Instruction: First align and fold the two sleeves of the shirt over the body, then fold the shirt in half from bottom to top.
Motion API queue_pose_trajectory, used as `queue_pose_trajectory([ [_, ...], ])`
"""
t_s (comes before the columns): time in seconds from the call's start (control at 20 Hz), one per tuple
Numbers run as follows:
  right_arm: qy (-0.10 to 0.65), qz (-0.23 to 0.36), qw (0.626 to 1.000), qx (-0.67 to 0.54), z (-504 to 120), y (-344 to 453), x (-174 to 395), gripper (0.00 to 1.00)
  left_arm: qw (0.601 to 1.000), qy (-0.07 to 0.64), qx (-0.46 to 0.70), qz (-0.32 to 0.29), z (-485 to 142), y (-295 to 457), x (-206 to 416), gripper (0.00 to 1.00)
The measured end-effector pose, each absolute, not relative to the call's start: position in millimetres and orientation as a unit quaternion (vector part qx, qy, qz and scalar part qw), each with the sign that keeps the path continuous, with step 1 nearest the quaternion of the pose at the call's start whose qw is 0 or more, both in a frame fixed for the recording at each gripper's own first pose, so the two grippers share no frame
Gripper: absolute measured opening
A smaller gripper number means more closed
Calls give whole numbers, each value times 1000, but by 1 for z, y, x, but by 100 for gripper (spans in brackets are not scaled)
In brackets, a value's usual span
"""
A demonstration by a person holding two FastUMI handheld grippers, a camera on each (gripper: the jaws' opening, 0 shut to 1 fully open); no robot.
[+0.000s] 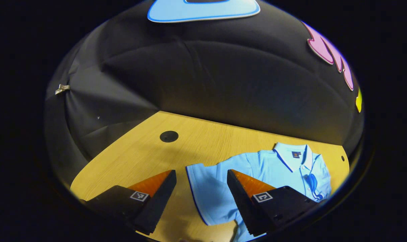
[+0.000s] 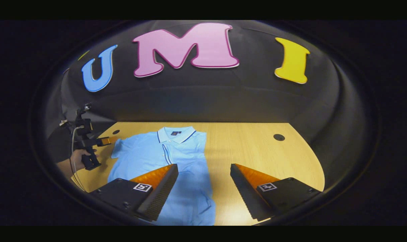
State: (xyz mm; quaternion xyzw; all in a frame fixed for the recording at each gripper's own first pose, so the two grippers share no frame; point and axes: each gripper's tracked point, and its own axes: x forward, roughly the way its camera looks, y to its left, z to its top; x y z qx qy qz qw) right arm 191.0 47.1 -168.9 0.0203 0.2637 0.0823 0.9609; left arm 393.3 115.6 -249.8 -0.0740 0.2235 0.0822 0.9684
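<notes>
Both claws, left (image 1: 201, 183) and right (image 2: 204, 176), gape empty just above the shirt (image 2: 163, 158), lying flat on the tabletop (image 2: 257, 148) w/ one sleeve apparently already folded in, the other (image 1: 203, 181) splayed: sleeve step half done; next, likely pinch its hem.

Light-blue shirt (image 2: 163, 158) (navy-trimmed), wood-grain table (image 2: 257, 148)

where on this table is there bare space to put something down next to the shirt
Bare wood lies on the table between the shirt and the round hole, in front of the right gripper. Another patch runs from the sleeve to the other hole. It is crowded where the left gripper and hand sit.
</notes>
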Motion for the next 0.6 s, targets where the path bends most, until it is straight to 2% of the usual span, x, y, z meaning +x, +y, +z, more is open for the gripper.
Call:
queue_pose_trajectory([
  [0.2,265,62,962,34,-168,25,193,97,963,249,-64,84,-273,112,413,97],
  [0.25,264,58,962,34,-167,20,193,92,960,259,-64,87,-280,114,412,97],
  [0.3,262,55,963,34,-166,17,193,97,957,270,-62,90,-287,115,411,96],
  [0.4,258,54,964,30,-169,13,196,97,957,271,-51,90,-289,118,412,96],
  [0.55,278,47,959,27,-187,8,193,97,958,273,-47,73,-288,112,415,86],
  [0.6,280,47,958,37,-190,10,193,97,958,275,-46,67,-288,108,415,86],
])
